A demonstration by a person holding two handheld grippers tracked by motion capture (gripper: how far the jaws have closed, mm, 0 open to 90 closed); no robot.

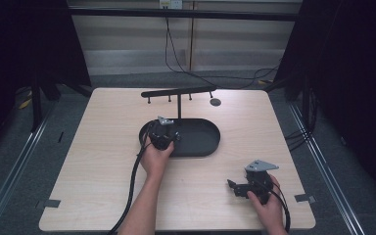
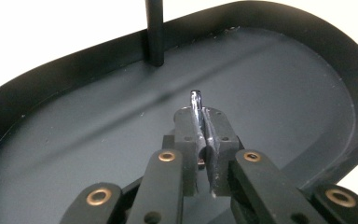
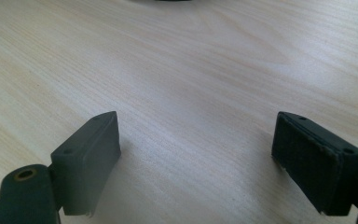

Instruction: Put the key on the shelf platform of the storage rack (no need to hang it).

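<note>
Nearest to me, at the right near part of the pale wooden table (image 1: 103, 186), my right gripper (image 1: 235, 187) rests low over the bare wood, held in my right hand (image 1: 269, 208); its two black pads are spread wide with nothing but wood grain between them, as the right gripper view (image 3: 196, 154) shows. Farther in and to the left, my left hand (image 1: 155, 159) holds my left gripper (image 2: 205, 133) over the near left end of the black oval metal tray (image 1: 210, 147) that sits at the middle of the table. Its pads are pressed together on a thin shiny silver metal piece (image 2: 196, 105), which stands up between them with its rounded tip poking out above the pads; I cannot tell what the piece is. The piece hangs just above the dark tray floor, inside the rim. Beyond it a slim black upright post (image 2: 154, 32) rises from the far side of the tray and carries a black horizontal bar with small pegs (image 1: 178, 91) hanging under it. Just right of the bar's end, a small round dark disc (image 1: 215, 102) lies on the far table.
</note>
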